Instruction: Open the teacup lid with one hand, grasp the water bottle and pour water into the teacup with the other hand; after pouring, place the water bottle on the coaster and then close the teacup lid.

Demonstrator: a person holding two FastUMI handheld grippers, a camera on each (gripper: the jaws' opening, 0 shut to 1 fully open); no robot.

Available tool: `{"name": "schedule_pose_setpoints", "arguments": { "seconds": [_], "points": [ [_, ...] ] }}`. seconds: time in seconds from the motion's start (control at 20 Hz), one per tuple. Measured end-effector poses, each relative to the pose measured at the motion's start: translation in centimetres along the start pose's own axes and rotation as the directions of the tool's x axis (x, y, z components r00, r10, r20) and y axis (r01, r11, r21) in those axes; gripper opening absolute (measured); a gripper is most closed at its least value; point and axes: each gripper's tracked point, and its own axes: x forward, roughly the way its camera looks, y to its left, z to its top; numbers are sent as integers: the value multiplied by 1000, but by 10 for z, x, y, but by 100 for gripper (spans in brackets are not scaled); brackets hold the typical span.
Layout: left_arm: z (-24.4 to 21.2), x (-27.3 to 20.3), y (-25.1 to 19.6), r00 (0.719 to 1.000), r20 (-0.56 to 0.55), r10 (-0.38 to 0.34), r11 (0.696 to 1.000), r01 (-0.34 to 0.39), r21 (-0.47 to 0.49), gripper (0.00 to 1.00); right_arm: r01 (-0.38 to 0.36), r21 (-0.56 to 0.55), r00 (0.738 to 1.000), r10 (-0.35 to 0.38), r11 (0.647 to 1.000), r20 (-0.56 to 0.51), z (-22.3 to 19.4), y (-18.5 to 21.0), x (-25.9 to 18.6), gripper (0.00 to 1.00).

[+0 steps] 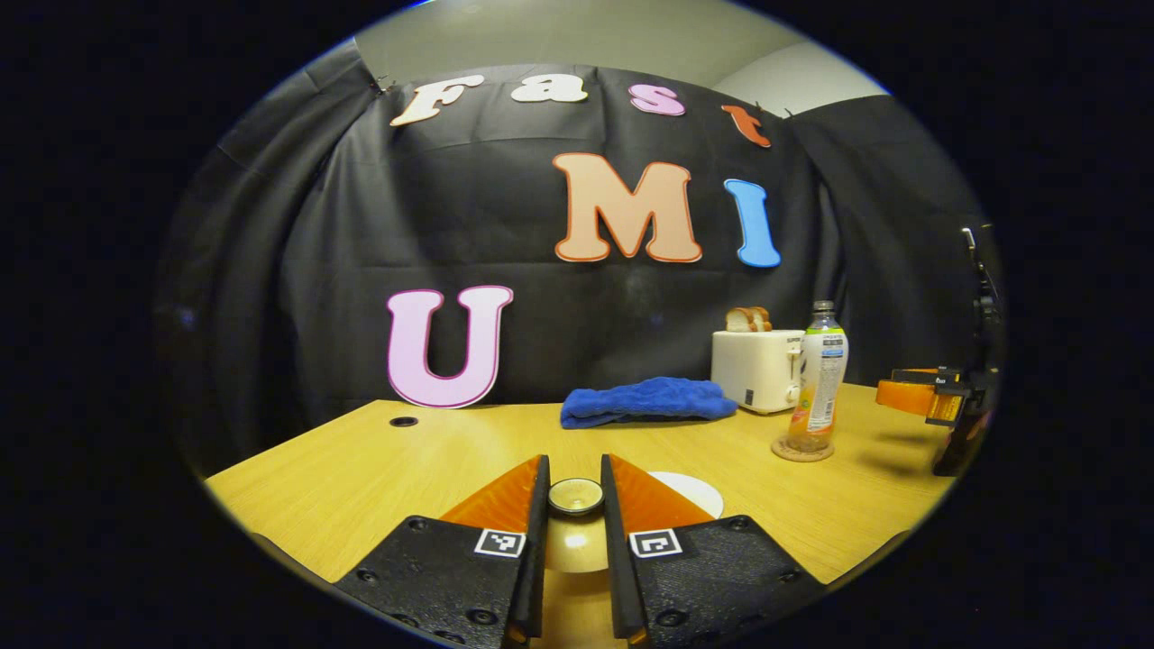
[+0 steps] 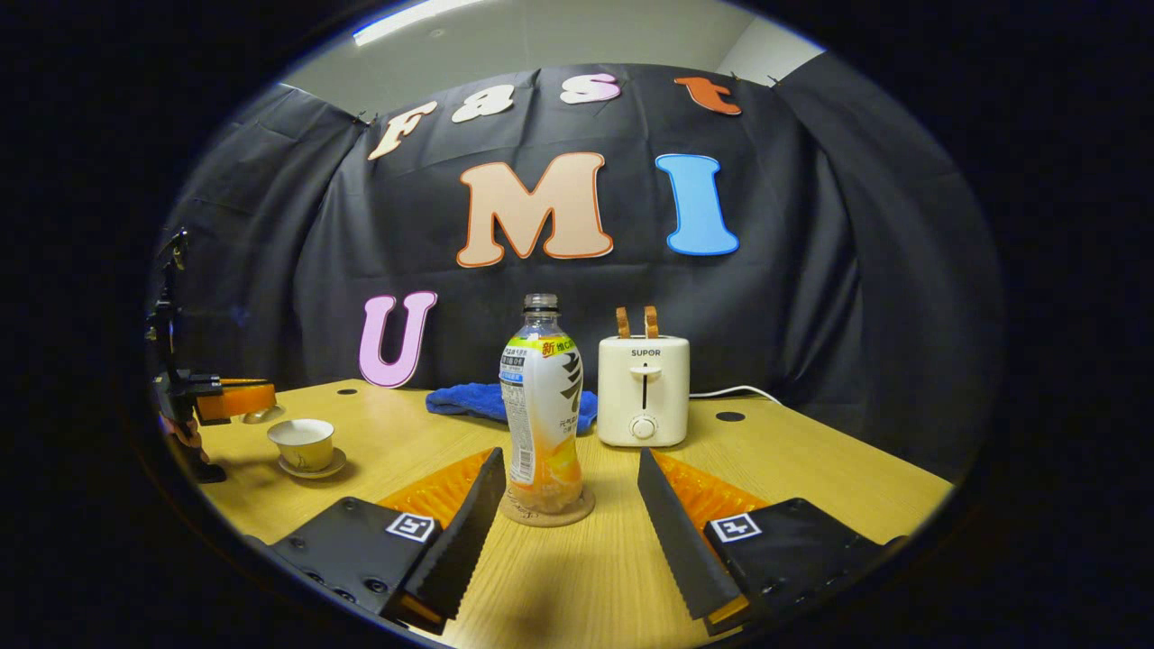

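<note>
Holding: left gripper (image 1: 575,491) is pinching the small round teacup lid (image 1: 576,495) by its knob.
Waiting: right gripper (image 2: 568,482) is gaping wide, empty.
Ahead: upright clear plastic water bottle (image 2: 542,406) is standing on its round cork coaster (image 2: 547,510), dead ahead between those fingers.

In the right gripper view, your right gripper (image 2: 568,496) has its fingers spread, and the water bottle (image 2: 541,406) on the coaster (image 2: 547,514) stands between them, apart from both. Just behind stand the toaster (image 2: 644,392) and blue towel (image 2: 469,401). The table (image 2: 811,469) at lower right is bare; the teacup (image 2: 303,443) stands at lower left.
</note>
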Motion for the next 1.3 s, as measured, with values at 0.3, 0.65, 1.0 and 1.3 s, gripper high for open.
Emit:
{"name": "schedule_pose_setpoints", "arguments": {
  "seconds": [0.3, 0.65, 1.0, 1.3],
  "points": [
    [-6, 20, -26, 996, -46, -82, 996, 83, 24, 27, -1, 0, 1000, 1, 1000, 3, -1, -1, -10, 94],
    [-12, 29, -39, 987, -87, -137, 988, 142, 55, 27, 0, 1, 1000, 0, 1000, 3, -1, -2, -11, 94],
    [-20, 31, -47, 977, -133, -165, 981, 177, 78, 27, -5, 1, 1000, 5, 1000, 3, -2, -3, -10, 94],
    [-21, 30, -46, 976, -138, -168, 980, 180, 81, 28, -5, 1, 1000, 5, 1000, 3, -2, -3, -10, 94]
  ]
}}
